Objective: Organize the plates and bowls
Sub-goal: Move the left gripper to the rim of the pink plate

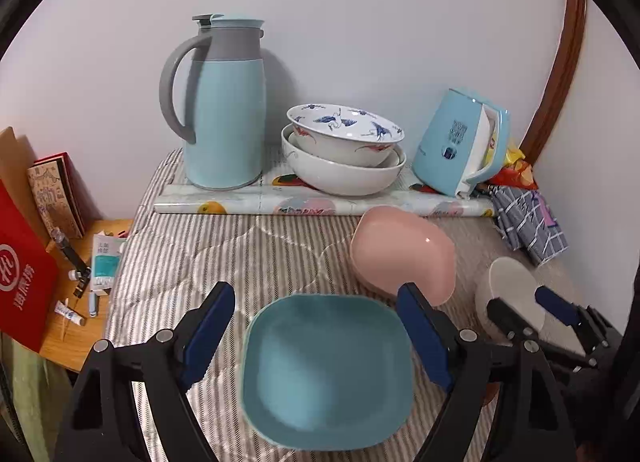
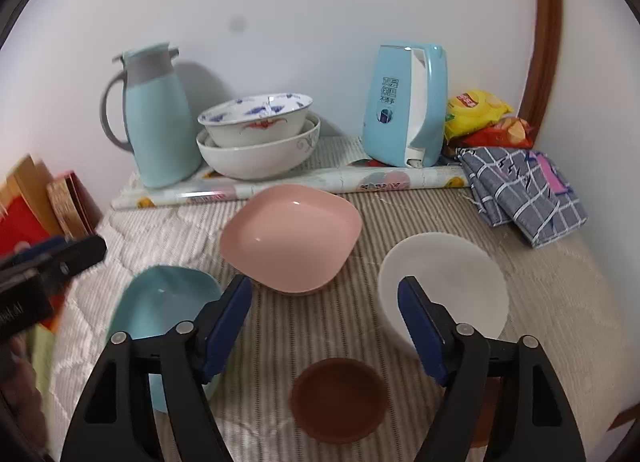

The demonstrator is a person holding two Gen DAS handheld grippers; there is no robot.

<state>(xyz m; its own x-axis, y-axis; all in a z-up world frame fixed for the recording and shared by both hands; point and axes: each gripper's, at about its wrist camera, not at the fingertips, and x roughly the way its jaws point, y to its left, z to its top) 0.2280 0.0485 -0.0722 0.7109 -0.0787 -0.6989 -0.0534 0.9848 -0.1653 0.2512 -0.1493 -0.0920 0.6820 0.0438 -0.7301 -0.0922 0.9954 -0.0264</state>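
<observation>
A teal square plate [image 1: 326, 372] lies on the striped cloth, right under my open left gripper [image 1: 316, 294]; it also shows in the right wrist view [image 2: 160, 302]. A pink square plate [image 2: 290, 236] sits behind it, also in the left wrist view [image 1: 404, 258]. A white bowl [image 2: 444, 282] stands to the right, with one finger [image 2: 420, 322] of my open right gripper [image 2: 324, 290] in front of it. A small brown dish [image 2: 338, 398] lies below the right gripper. Two stacked porcelain bowls [image 1: 344, 150] stand at the back. The right gripper [image 1: 520, 302] shows open in the left wrist view.
A light blue thermos jug [image 1: 224, 102] and a blue kettle [image 1: 460, 142] stand by the wall on a rolled mat [image 1: 320, 204]. A folded checked cloth [image 2: 524, 190] and snack bags [image 2: 480, 110] lie at the right. A side table [image 1: 80, 322] with small items stands at the left.
</observation>
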